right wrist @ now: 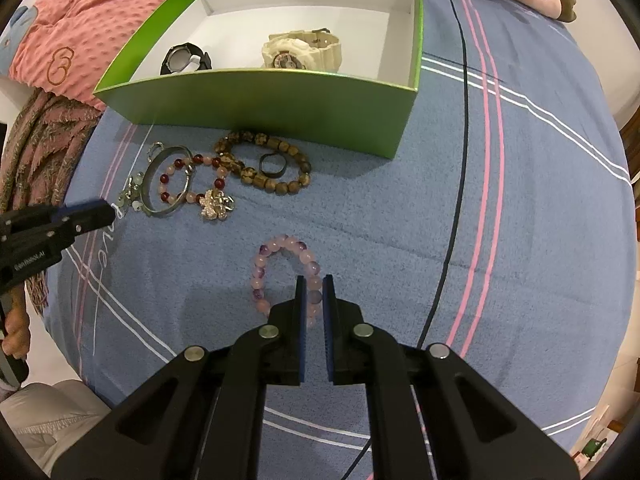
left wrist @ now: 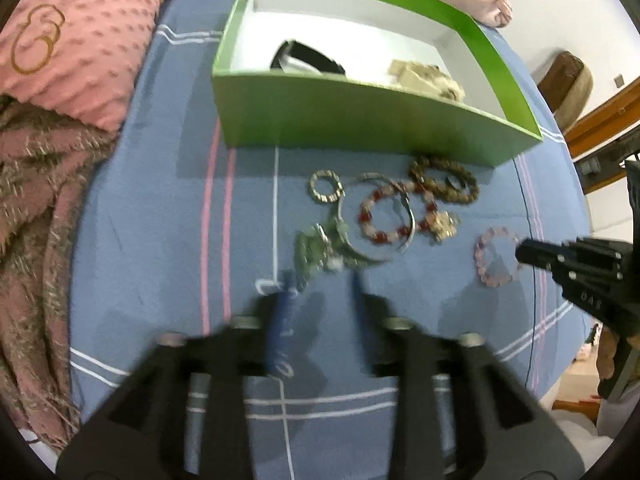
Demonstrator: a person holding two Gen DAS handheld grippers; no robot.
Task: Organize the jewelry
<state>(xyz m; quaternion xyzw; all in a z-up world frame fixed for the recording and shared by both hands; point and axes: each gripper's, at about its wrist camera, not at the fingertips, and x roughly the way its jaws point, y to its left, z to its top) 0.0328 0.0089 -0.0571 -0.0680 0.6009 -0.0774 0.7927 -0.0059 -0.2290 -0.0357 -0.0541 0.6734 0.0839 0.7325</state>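
blue bedspread (right wrist: 520,208); right gripper (right wrist: 314,280) pinching pink bracelet (right wrist: 276,264)

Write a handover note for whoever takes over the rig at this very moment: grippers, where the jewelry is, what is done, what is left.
Right gripper: shut on the pink bead bracelet, which lies on the blue bedspread.
Left gripper: open, nothing between its fingers, tips next to the silver charm piece.
Done: black watch and cream watch lie in the green box.
Left on the bedspread: silver bangle, red and pink bead bracelet, wooden bead bracelet with a dark ring inside its loop, small beaded ring.
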